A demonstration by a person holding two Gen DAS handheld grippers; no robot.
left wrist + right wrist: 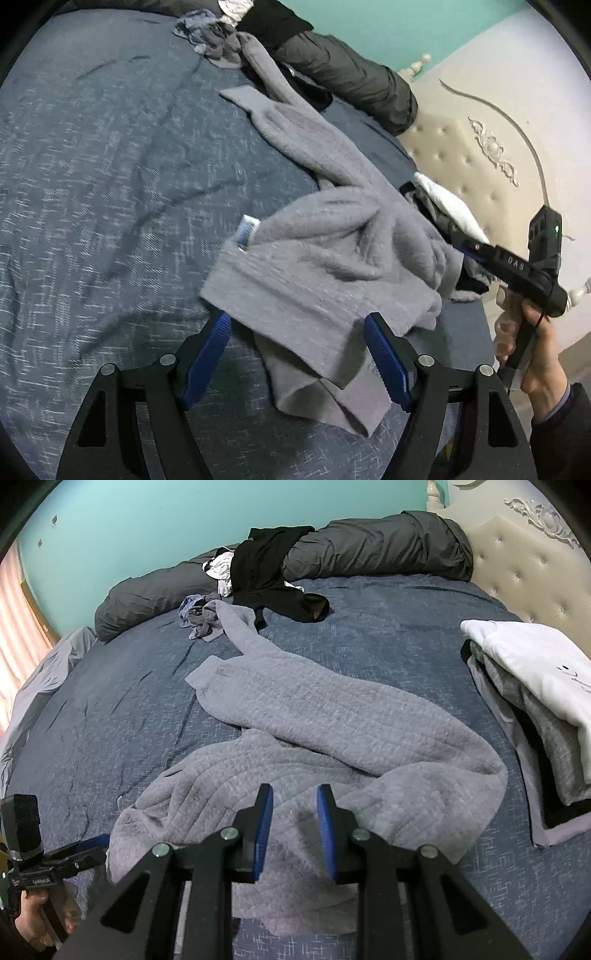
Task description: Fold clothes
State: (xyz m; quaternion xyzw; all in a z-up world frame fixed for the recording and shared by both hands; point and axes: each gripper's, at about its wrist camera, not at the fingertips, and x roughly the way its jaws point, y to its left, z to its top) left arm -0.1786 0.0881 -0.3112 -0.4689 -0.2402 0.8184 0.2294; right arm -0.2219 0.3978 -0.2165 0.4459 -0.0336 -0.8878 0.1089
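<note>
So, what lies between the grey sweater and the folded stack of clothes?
In the right wrist view, only bare blue bedspread lies between the grey sweater and the folded stack; nothing else is there.

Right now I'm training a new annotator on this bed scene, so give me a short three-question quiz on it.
1. True or false: the folded stack by the headboard has a white garment on top.
2. Which garment lies between the fingers of the left gripper? A) black top B) grey fleece garment C) white shirt
3. Fill in: the black garment lies partly over a dark rolled ______ at the far edge of the bed.

Key
1. True.
2. B: the grey fleece garment lies between its fingers, which stand wide apart.
3. Duvet: the dark rolled duvet runs along the far edge.
</note>
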